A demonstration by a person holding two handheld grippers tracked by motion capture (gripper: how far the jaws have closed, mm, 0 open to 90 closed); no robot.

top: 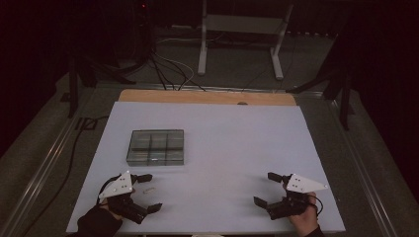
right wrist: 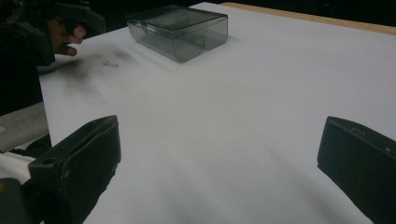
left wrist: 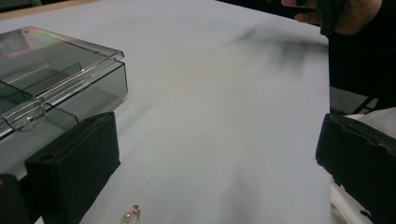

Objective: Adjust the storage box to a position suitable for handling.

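Both grippers hover wide open and empty over the white table [top: 222, 148]: the left gripper [top: 148, 192] at 7 o'clock, the right gripper [top: 266, 188] at 5 o'clock. A small pin [top: 148, 188] lies between the left's jaws. The closed clear box [top: 156, 147] sits at 10 o'clock.
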